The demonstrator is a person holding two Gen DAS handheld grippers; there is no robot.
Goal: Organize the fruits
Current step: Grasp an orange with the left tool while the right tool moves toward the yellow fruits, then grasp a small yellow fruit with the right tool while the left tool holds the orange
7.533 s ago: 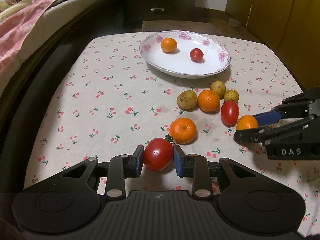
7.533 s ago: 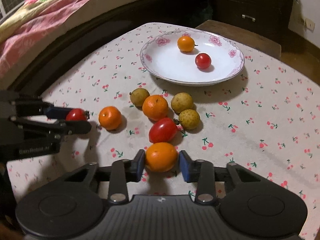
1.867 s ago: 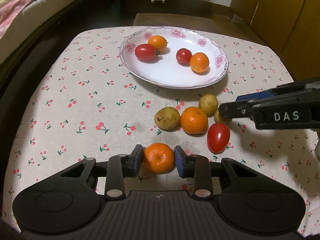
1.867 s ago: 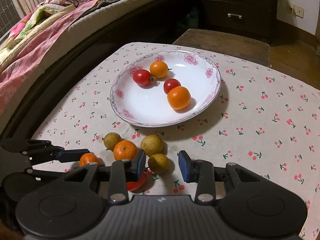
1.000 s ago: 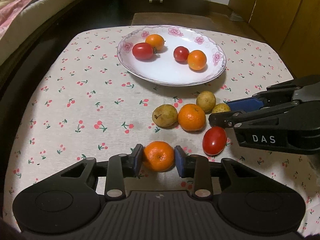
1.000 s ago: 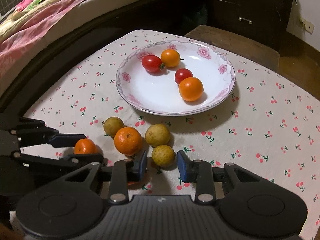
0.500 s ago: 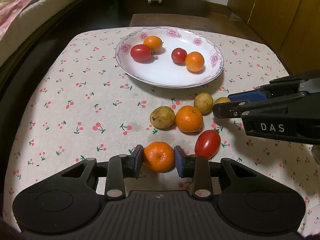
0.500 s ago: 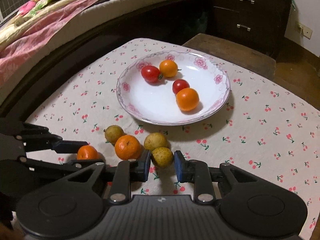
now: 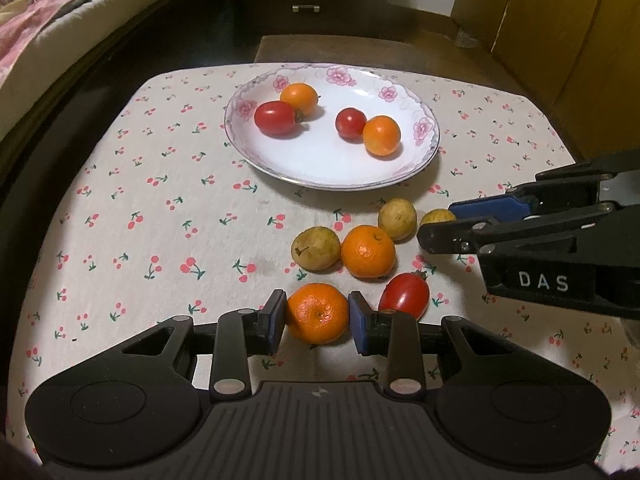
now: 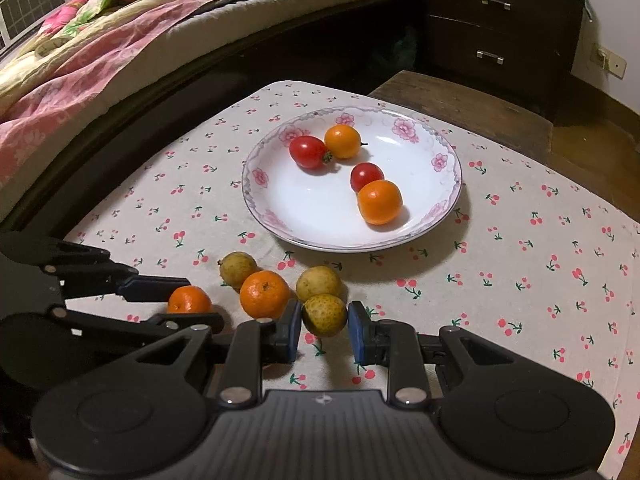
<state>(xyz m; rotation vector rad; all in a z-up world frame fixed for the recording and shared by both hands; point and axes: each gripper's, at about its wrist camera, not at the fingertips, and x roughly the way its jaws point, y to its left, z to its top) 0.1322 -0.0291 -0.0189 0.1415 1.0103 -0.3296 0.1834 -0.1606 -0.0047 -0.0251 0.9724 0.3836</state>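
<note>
A white flowered plate (image 9: 424, 156) (image 10: 448, 216) holds two red tomatoes and two small oranges. My left gripper (image 9: 317, 320) is shut on a mandarin (image 9: 317, 313), also seen in the right wrist view (image 10: 188, 299). My right gripper (image 10: 323, 327) is shut on a yellow-green fruit (image 10: 324, 314), seen from the left wrist view (image 9: 436, 216) between its fingers. On the cloth lie a larger orange (image 9: 368, 251) (image 10: 264, 294), two more yellow-green fruits (image 9: 315, 248) (image 9: 397, 219) and a red tomato (image 9: 404, 295).
The table has a cherry-print cloth (image 9: 160, 216). A bed with pink bedding (image 10: 80, 48) runs along the left. A dark drawer chest (image 10: 496, 28) and a wooden stool (image 10: 460, 100) stand beyond the far edge. Wooden cupboard doors (image 9: 568, 20) are at the right.
My right gripper has closed onto the yellow-green fruit and now holds it slightly above the cloth. My left gripper still grips the mandarin and has lifted a little.
</note>
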